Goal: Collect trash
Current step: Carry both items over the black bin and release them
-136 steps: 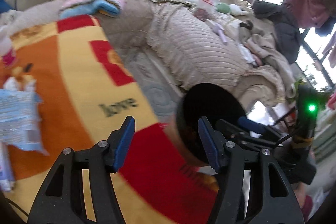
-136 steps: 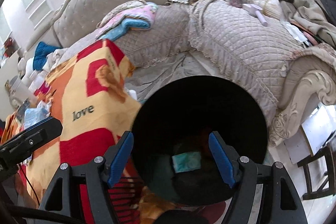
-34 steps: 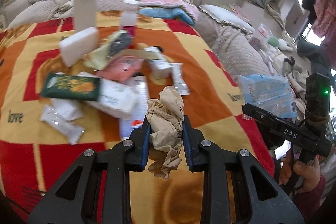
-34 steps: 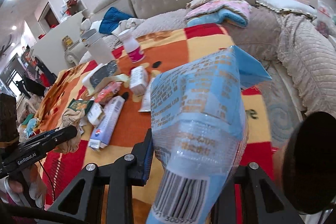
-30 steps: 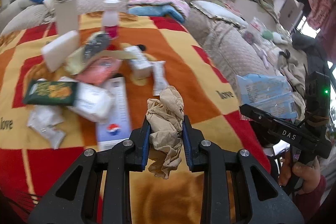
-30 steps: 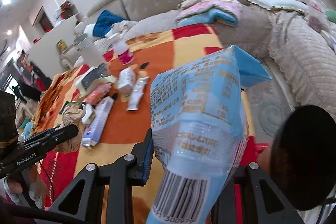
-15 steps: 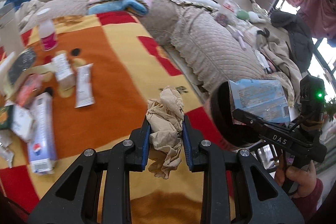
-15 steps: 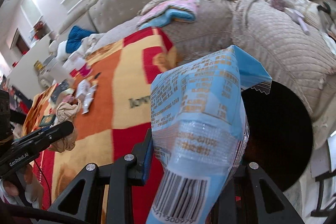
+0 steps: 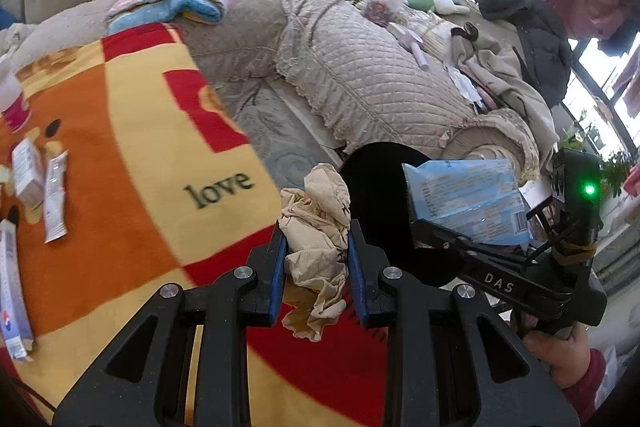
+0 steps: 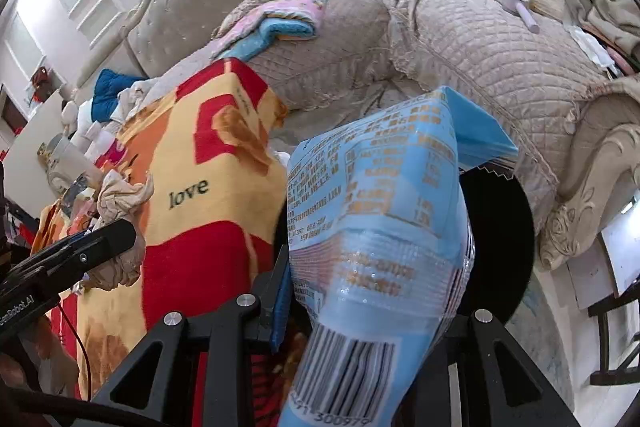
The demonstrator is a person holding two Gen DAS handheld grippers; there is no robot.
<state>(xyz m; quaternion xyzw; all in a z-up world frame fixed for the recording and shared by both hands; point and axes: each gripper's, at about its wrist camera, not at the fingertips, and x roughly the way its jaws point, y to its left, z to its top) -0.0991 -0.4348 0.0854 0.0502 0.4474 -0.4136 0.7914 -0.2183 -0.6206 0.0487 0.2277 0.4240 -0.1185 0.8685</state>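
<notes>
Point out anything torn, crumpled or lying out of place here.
The blue wrapper in the right gripper has a torn-open top. The left gripper pinches a crumpled tissue. Packets lie scattered on the blanket.

Crumpled matt paper wad (image 9: 316,227); glossy plastic wrapper (image 10: 384,227); fuzzy cloth blanket (image 9: 132,163); quilted fabric sofa (image 9: 380,79).

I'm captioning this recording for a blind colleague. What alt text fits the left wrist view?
The left tool grips a crumpled beige tissue above a red, orange and yellow blanket printed "love". To its right, the right tool holds a light blue wrapper over a black bin opening, with a quilted beige sofa behind.
</notes>
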